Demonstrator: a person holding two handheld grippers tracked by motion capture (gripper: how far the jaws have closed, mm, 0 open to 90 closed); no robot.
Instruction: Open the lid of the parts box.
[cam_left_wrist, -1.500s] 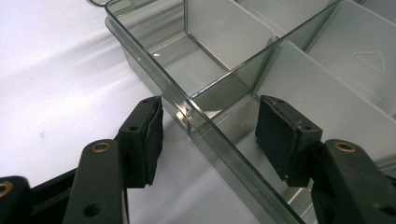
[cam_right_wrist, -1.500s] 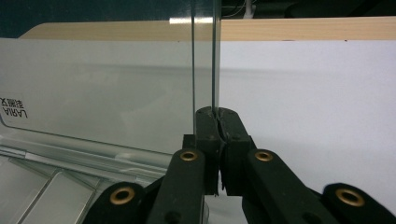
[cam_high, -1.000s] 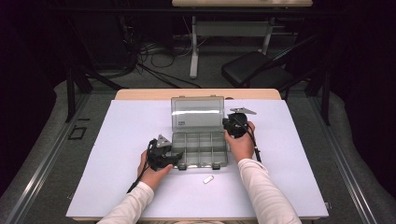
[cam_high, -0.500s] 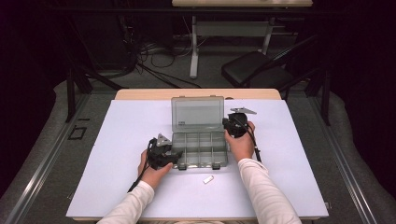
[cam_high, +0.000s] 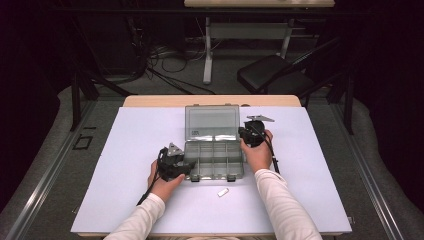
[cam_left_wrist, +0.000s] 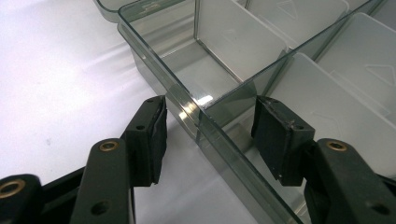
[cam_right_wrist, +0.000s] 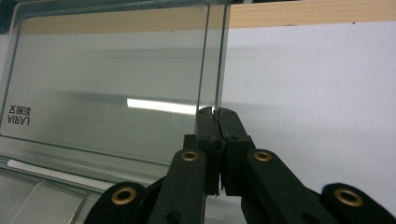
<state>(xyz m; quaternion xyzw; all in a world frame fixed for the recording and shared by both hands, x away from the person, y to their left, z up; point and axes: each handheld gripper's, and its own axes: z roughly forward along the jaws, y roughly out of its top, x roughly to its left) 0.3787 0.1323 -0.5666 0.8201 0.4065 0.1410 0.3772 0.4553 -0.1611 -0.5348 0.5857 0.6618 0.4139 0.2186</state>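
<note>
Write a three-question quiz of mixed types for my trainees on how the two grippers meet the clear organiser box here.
1. True or false: the right gripper has its fingers shut on the box's lid.
2. The left gripper straddles: A) a wall of the organiser box, B) the small white piece, C) a cable.
3. Is the lid open or shut?

Key: 1 true; 2 A; 3 open, raised behind the compartments.
</note>
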